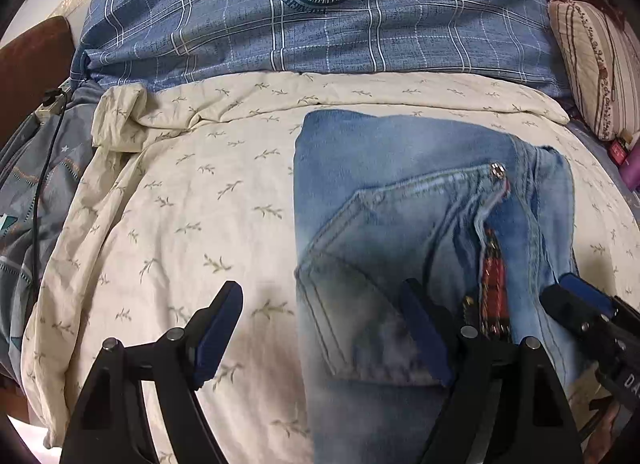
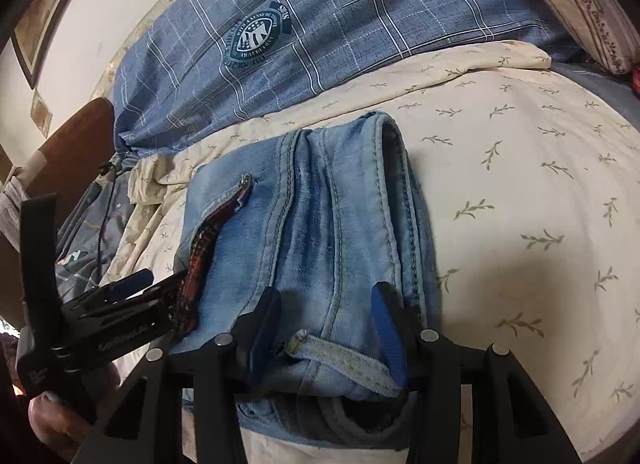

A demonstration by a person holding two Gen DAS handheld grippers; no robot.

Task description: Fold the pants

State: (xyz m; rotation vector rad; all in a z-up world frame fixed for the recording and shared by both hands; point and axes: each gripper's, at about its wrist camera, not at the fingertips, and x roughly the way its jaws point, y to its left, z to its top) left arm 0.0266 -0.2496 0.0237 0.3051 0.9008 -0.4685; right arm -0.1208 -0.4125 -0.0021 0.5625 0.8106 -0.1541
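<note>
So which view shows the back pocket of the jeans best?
The left wrist view: the back pocket lies nearly whole, stitched outline clear, behind the left gripper. The right wrist view shows the jeans from the seam side, so only the pocket's red-lined opening shows.

Both grippers [image 1: 324, 332] [image 2: 324, 328] spread, angled downward

The folded jeans [image 2: 320, 215] are lying on the cream leaf-print sheet [image 2: 520, 183] of the bed. The right gripper [image 2: 326, 328] is straddling their near hem edge, pads at either side, while the left gripper [image 2: 132, 292] is reaching in beside the red-lined pocket [image 2: 204, 240].
</note>
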